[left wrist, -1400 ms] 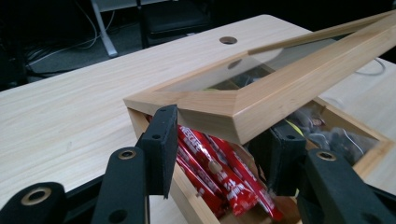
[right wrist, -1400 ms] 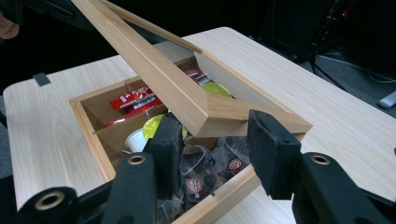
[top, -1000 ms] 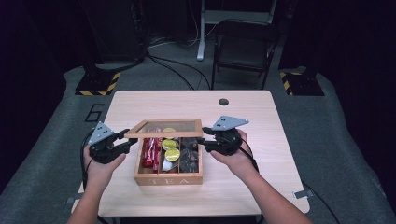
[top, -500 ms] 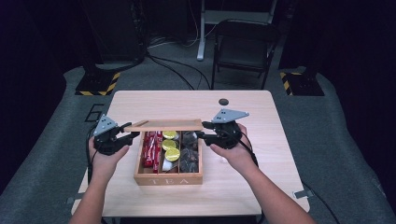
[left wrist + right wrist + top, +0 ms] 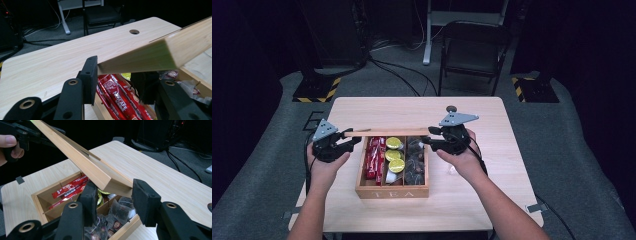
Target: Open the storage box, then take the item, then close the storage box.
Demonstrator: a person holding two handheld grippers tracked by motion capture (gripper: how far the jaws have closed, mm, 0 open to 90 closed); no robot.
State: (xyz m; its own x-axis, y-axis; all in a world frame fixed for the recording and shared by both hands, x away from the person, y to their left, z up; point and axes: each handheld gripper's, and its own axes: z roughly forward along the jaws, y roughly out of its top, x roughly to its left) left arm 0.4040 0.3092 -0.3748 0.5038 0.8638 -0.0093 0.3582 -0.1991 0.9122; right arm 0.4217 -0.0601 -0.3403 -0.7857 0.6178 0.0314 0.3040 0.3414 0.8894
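While both of my hands hold level above the pale wooden desk (image 5: 512, 165), the flat wooden lid (image 5: 387, 132) of the tea box spans the gap between them, a thin light strip just above centre in the high view. The left gripper (image 5: 354, 142) has the lid's left end. In the left gripper view the lid (image 5: 150, 53) runs from between the jaws up to the right edge of the frame, its end face sitting against the left jaw, and the jaws have just been closing further on it. The right gripper (image 5: 428, 136) holds the opposite end. In the right gripper view the lid's corner (image 5: 110, 181) sits between the two jaws, which stand partly open around its thickness, and the board slants away to the upper left of the frame, where the left gripper (image 5: 22, 132) and a thumb meet it.

Below the lid lies the open wooden box marked TEA (image 5: 392, 192), in the lower middle of the high view. Its left compartment holds red Nescafe sachets (image 5: 373, 156), the middle one yellow-topped round capsules (image 5: 394, 154), and the right one dark tea bags (image 5: 416, 162). The lid hovers over the far edge of the box, clear of its contents.
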